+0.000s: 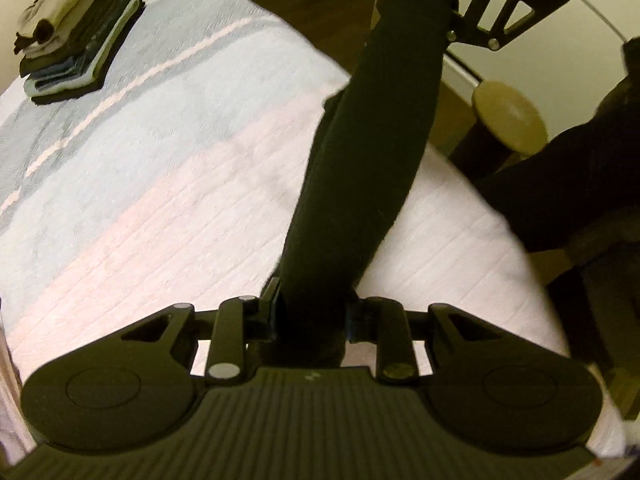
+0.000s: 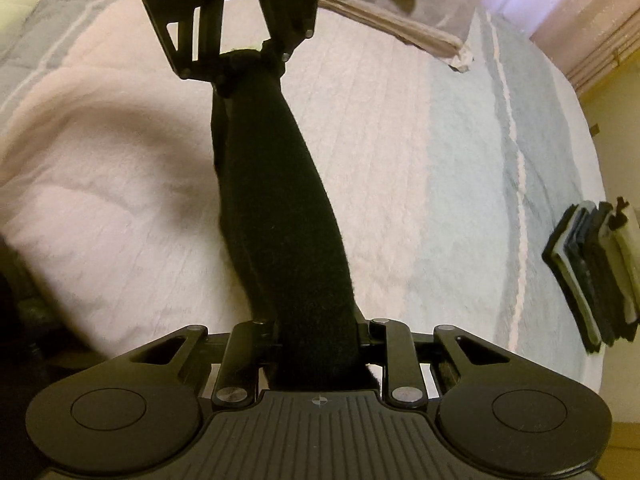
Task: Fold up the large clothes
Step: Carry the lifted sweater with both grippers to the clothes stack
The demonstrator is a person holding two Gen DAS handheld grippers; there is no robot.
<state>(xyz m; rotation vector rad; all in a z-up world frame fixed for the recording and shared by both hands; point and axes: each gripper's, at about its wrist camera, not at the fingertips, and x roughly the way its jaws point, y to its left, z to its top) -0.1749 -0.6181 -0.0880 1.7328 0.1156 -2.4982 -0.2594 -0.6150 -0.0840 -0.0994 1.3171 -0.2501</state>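
1. Black garment (image 1: 360,152): it hangs stretched taut between my 2 grippers, clear above the bed (image 1: 168,184).
2. Nearest in the left wrist view, my left gripper (image 1: 310,312) is clamped on 1 end of the cloth.
3. My right gripper (image 2: 318,336) likewise has its fingers pinched on the other end.
4. To do this lift well, I would keep both ends level and the tension even, so the cloth drapes flat without twisting.
5. Farther off, the stack of folded clothes (image 1: 76,36) sits on the bed's far part; I would lay the garment well apart from it.
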